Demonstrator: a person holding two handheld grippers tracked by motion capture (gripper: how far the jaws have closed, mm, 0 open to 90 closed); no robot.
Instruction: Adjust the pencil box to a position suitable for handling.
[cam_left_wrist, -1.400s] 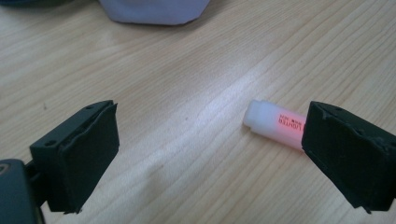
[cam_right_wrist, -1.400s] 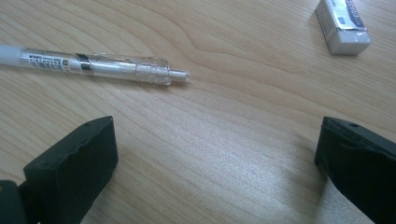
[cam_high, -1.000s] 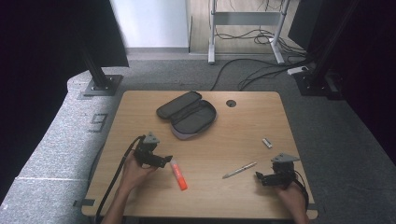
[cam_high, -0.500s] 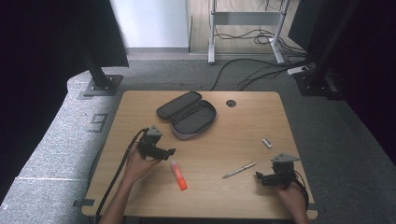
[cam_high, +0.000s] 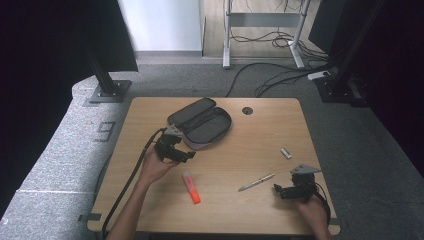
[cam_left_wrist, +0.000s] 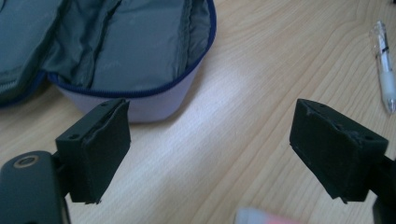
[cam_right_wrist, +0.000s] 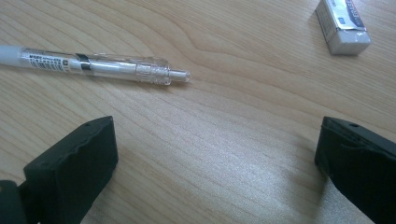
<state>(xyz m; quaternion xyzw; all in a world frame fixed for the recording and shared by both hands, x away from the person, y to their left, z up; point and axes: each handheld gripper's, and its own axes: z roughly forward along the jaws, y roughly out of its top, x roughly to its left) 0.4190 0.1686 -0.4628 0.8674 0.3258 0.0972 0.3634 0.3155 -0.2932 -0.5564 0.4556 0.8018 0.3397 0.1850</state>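
Fingers (cam_left_wrist: 107, 149) frame the pencil case (cam_left_wrist: 130, 51); high view adds eraser (cam_high: 285, 153)

- Pencil case (cam_left_wrist: 116, 51): running off the upper left edge of the left gripper view; only part of its grey lining and blue-zipped rim is showing.
- Highlighter (cam_left_wrist: 266, 217): lying blurred at the bottom edge of that view, showing as a pale and pink smear.
- Pen (cam_left_wrist: 384, 70): being cut by the right edge there; in the right gripper view its barrel (cam_right_wrist: 93, 65) is running off the left edge.
- Eraser (cam_right_wrist: 342, 23): being clipped by the top edge, upper right; its printing is too small to read.
- Eraser in the high view (cam_high: 285, 153): showing as a tiny pale block, its details too small to tell.
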